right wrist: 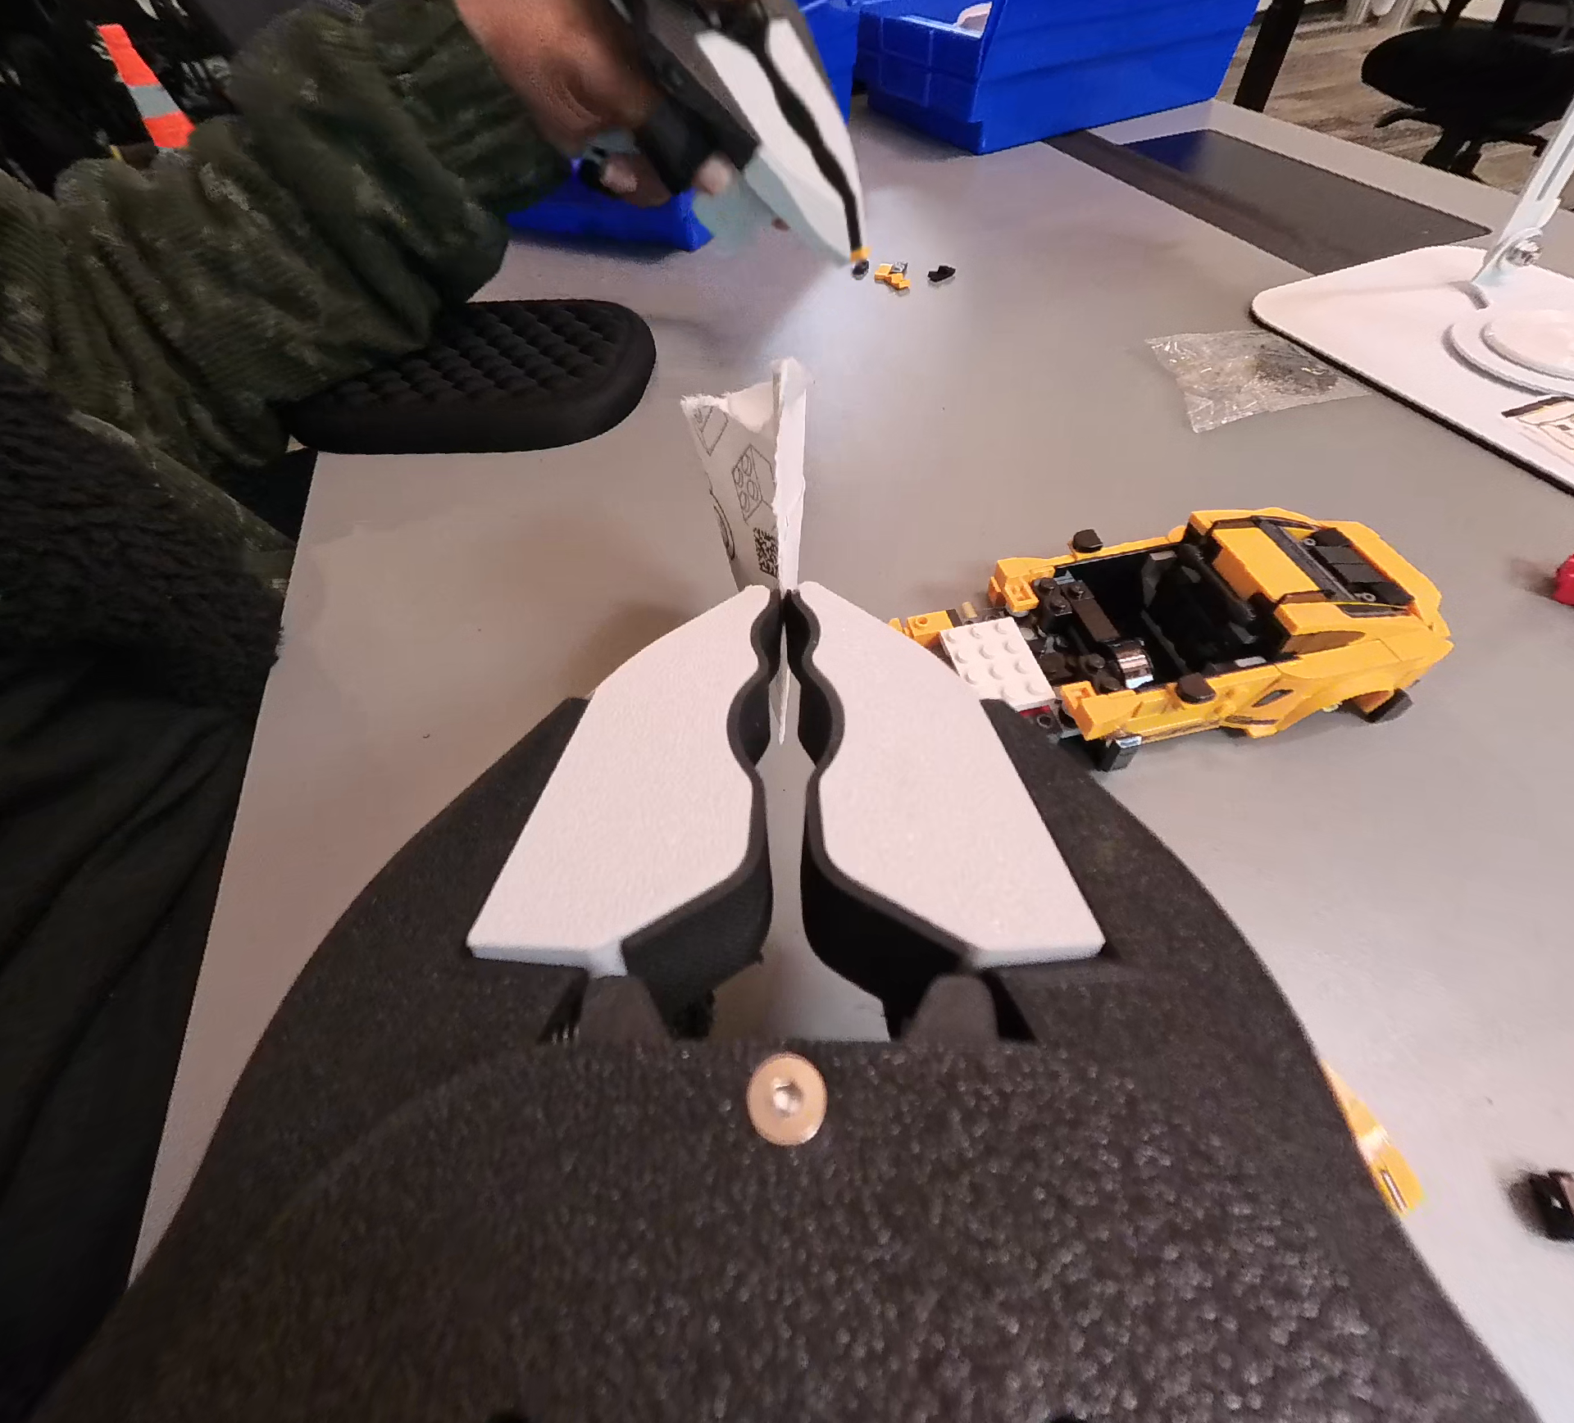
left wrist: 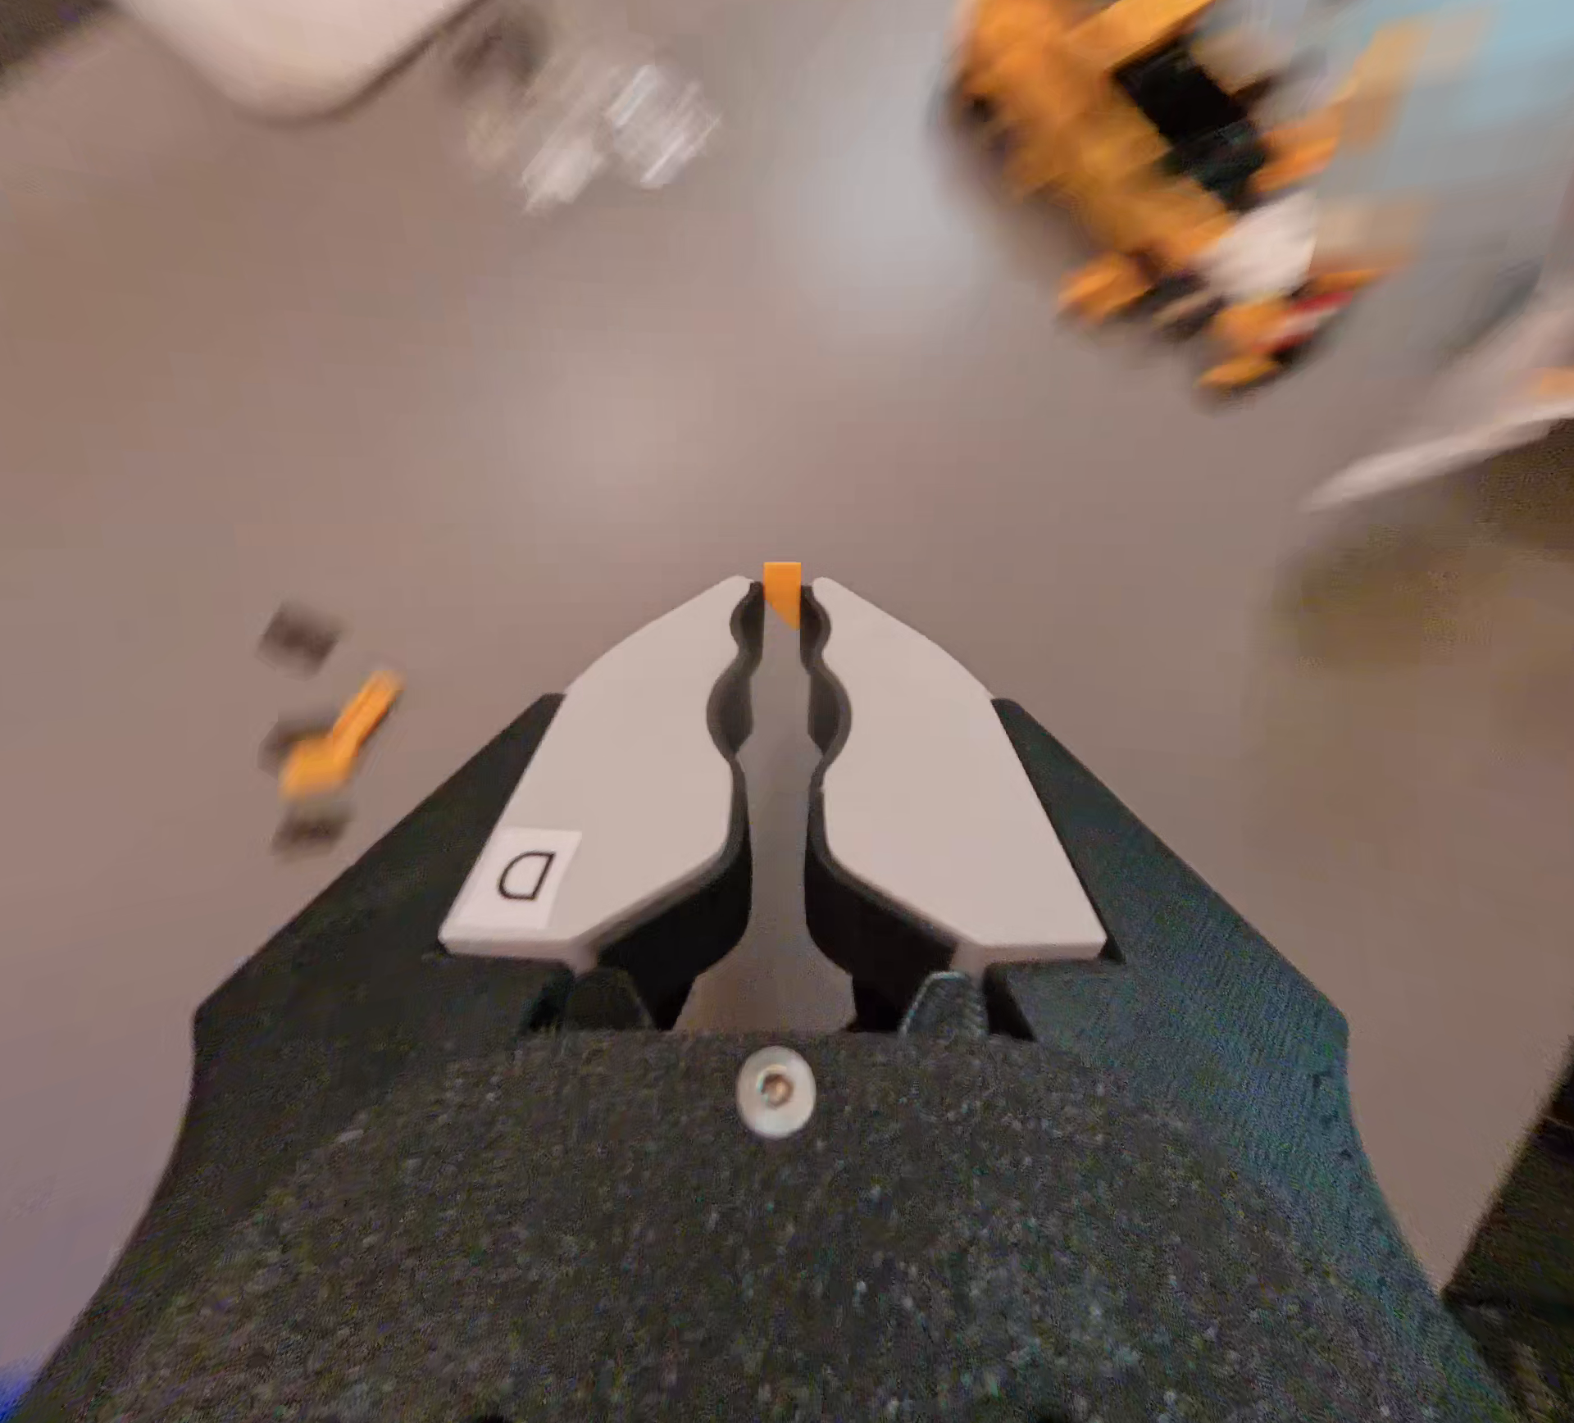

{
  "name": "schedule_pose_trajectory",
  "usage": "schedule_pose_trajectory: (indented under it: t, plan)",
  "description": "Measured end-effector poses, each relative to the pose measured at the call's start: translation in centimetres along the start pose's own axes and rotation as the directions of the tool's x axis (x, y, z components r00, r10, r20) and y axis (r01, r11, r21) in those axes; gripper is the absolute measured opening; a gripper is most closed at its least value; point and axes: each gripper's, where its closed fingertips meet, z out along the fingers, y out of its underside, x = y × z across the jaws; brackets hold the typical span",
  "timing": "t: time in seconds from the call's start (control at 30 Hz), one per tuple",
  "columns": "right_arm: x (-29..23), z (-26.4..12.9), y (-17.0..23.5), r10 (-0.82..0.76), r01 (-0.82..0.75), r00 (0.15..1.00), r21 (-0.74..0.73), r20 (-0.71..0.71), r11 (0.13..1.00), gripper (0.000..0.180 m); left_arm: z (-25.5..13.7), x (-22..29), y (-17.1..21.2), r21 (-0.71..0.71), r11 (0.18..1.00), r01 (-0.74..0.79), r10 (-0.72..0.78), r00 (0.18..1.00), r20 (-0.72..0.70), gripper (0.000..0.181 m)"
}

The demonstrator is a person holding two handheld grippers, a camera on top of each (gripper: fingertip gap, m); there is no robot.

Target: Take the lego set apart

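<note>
Gripping a small orange piece (left wrist: 782, 592) at its very tips, my left claw (left wrist: 782, 599) is clenched on it, the piece poking out just past the fingertips. My left wrist view is badly smeared, so beyond that claw I can only make out the yellow lego car (left wrist: 1133, 139) as a blur far ahead and to the right, and a few loose orange and dark bits (left wrist: 328, 735) on the grey tabletop (left wrist: 596, 403) off to the left of the claw.

My right claw (right wrist: 788, 599) is clenched on a torn scrap of white printed paper (right wrist: 758, 479), which stands upright out of the fingertips and also runs down between the pads. The lego car (right wrist: 1209, 633) sits on the tabletop (right wrist: 937, 394) just to the right of that claw, on its wheels, roof off, with a white studded plate (right wrist: 992, 658) at the end nearest the claw.

Ahead of the right claw and to its left, my left claw (right wrist: 856, 256) points down at the tabletop, held by a hand (right wrist: 562, 71) in a dark green knitted sleeve (right wrist: 281, 207); it hangs just above a small cluster of orange and black pieces (right wrist: 899, 273). A clear plastic bag (right wrist: 1235, 373) lies ahead on the right, near a white lamp base (right wrist: 1397, 326), and blue bins (right wrist: 1065, 19) stand at the far edge.
</note>
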Motion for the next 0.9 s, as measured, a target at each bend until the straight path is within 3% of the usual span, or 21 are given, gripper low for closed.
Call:
schedule_pose_trajectory:
  t: [0.1, 0.23, 0.4, 0.57, 0.67, 0.77, 0.9]
  plan:
    - [0.0, 0.1, 0.1, 0.000, 0.000, 1.000, -0.005, 0.001, 1.000, 0.000, -0.4, 8.7, -5.1, 0.191, 0.951, -0.241, 0.272, 0.950, -0.154, 0.007]
    - [0.0, 0.1, 0.1, -0.002, 0.002, 1.000, -0.007, 0.001, 1.000, 0.000, 0.3, 17.1, -6.7, 0.289, 0.874, -0.391, 0.468, 0.838, -0.282, 0.007]
    - [0.0, 0.1, 0.2, -0.004, 0.004, 1.000, -0.008, -0.001, 1.000, 0.000, 2.7, 18.4, -5.9, 0.241, 0.857, -0.455, 0.509, 0.817, -0.269, 0.016]
    - [0.1, 0.0, 0.0, 0.001, -0.001, 1.000, 0.002, -0.002, 1.000, 0.000, 1.2, 18.2, -6.4, 0.309, 0.850, -0.428, 0.513, 0.805, -0.296, 0.024]
    - [0.1, 0.0, 0.0, 0.003, -0.003, 1.000, 0.006, -0.005, 1.000, 0.000, -0.2, 13.7, -8.0, 0.330, 0.871, -0.365, 0.432, 0.888, -0.156, 0.017]
    - [0.2, -0.1, -0.1, 0.005, -0.005, 1.000, 0.011, -0.007, 1.000, 0.000, -1.2, 3.6, -8.0, 0.286, 0.933, -0.219, 0.187, 0.973, 0.132, 0.016]
    - [0.1, -0.2, -0.4, 0.003, -0.003, 1.000, 0.026, -0.008, 1.000, 0.000, -1.5, -7.8, -2.7, 0.188, 0.980, 0.070, -0.136, 0.921, 0.364, 0.022]
